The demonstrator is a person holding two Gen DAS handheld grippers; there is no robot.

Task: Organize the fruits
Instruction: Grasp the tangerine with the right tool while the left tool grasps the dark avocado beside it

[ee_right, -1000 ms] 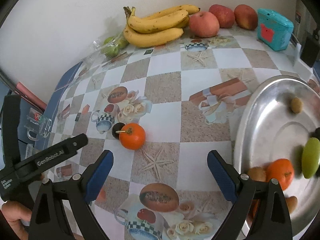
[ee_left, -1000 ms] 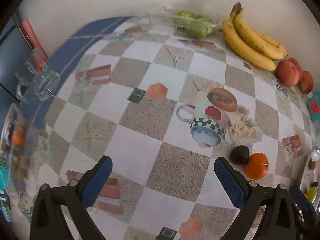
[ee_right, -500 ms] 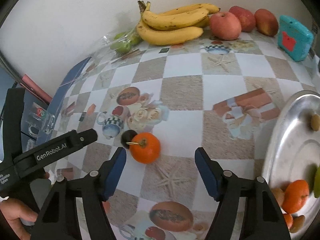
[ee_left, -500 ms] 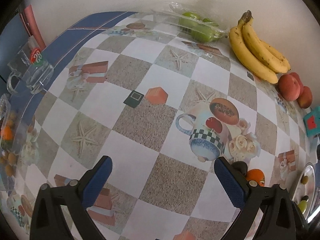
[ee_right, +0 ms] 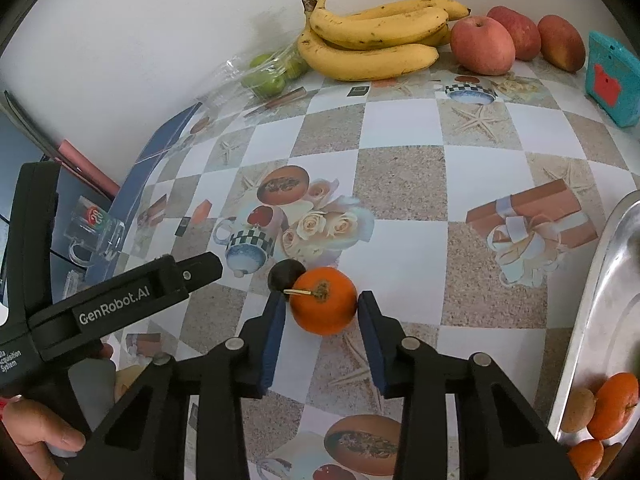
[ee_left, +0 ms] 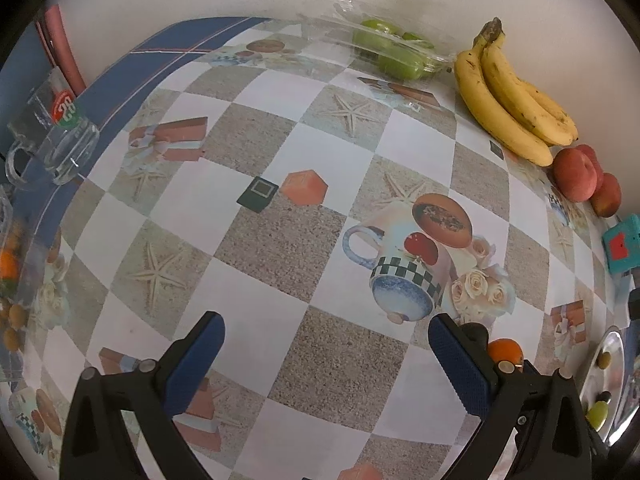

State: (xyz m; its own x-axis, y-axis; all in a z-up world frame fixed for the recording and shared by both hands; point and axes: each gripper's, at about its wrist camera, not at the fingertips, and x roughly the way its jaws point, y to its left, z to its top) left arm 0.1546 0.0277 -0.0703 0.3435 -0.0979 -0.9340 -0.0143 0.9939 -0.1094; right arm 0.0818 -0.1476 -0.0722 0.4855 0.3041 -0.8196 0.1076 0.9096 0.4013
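Note:
An orange (ee_right: 323, 305) with a short stem lies on the patterned tablecloth, with a small dark fruit (ee_right: 285, 273) touching its far left side. My right gripper (ee_right: 322, 322) has its jaws on either side of the orange, nearly touching it. A steel tray (ee_right: 600, 312) at the right edge holds oranges (ee_right: 612, 404) and small brown fruits. My left gripper (ee_left: 326, 354) is wide open and empty above the cloth; the orange (ee_left: 505, 351) and dark fruit (ee_left: 476, 332) show just behind its right finger.
Bananas (ee_right: 372, 40), red apples (ee_right: 482, 44) and a bag of green fruits (ee_right: 268, 72) line the wall at the back. A teal box (ee_right: 612, 80) stands at the back right. A glass mug (ee_left: 52, 136) stands at the left table edge.
My right gripper has moved forward to the orange and narrowed its jaws around it. My left gripper has drifted back and left, still open.

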